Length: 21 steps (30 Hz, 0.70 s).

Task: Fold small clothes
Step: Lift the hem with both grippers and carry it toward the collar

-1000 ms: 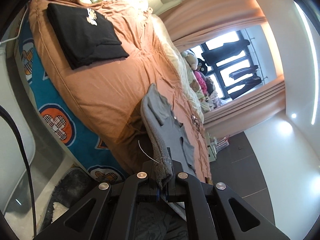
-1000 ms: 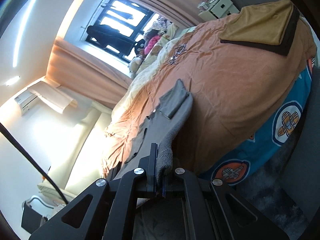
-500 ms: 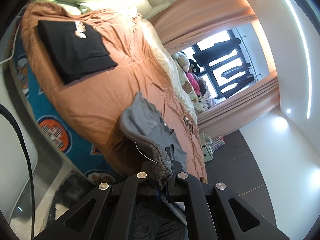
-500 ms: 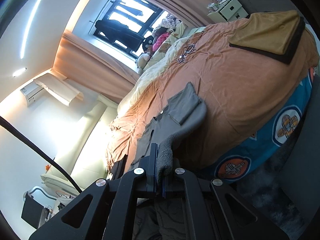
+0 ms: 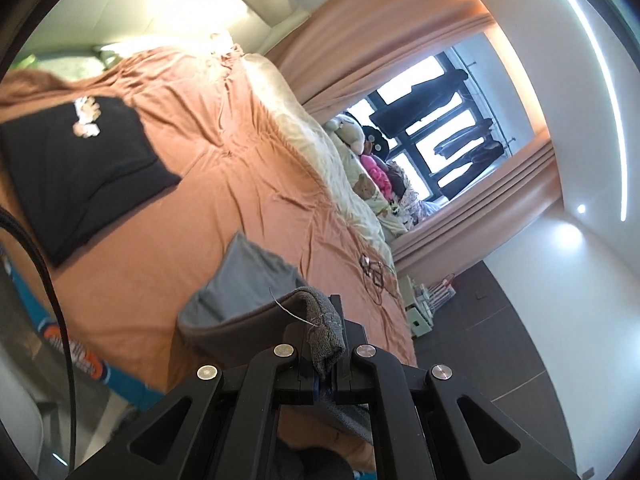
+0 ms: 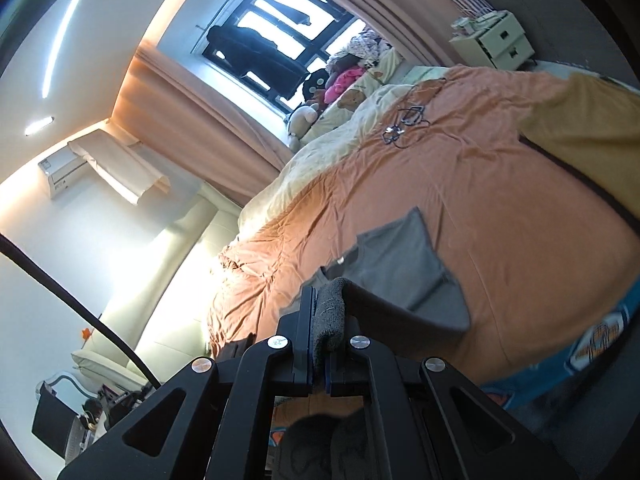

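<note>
The grey garment (image 5: 256, 280) lies on the orange bed cover (image 5: 248, 184), at the near edge of the bed, with its far portion flat on the cover and its near edge raised off it. The left gripper (image 5: 326, 356) is pressed together on one corner of that raised edge, a knit, ribbed hem with a loose thread trailing from it. The right gripper (image 6: 326, 344) is likewise clamped on the opposite corner of the same hem, so the garment (image 6: 404, 276) hangs in a curved fold between the two grip points and the flat part. Judged from this layout, the lengthwise fold is in progress: the near edge is lifted and arched toward the far part but not yet laid down on it. What is left, as far as can be judged, is to lay the held edge over the flat portion, align the edges, release both corners and smooth the result; further folds may follow. A folded black garment with a printed motif (image 5: 80, 168) lies flat on the cover, well apart from the grey one, and a folded yellow garment with dark trim (image 6: 580, 144) lies at the other side of the bed; both appear finished. A pair of eyeglasses with a cord (image 6: 404, 124) lies farther up the cover, clear of the work area.
</note>
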Tool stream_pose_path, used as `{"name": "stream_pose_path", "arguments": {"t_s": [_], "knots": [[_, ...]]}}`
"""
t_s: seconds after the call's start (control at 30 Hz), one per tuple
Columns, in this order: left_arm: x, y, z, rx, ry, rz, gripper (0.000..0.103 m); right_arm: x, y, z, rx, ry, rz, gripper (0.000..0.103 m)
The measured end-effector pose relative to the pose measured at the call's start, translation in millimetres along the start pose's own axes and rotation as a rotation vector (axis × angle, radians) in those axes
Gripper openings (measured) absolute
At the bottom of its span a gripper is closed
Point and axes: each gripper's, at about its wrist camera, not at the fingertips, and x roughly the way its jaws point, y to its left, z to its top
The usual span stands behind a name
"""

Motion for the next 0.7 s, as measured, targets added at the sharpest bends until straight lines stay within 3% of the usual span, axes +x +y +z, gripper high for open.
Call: {"name": "stream_pose_path", "arguments": {"t_s": [0.37,0.7], "knots": [[81,-18,52,0.056,0.018,0.055,0.002,68,6,48,-0.028,0.017,-0.028,0.000],[172,14,71,0.060,0.098,0.155,0.003,149,-5,73,-0.015,0.082,-0.113,0.000]]}}
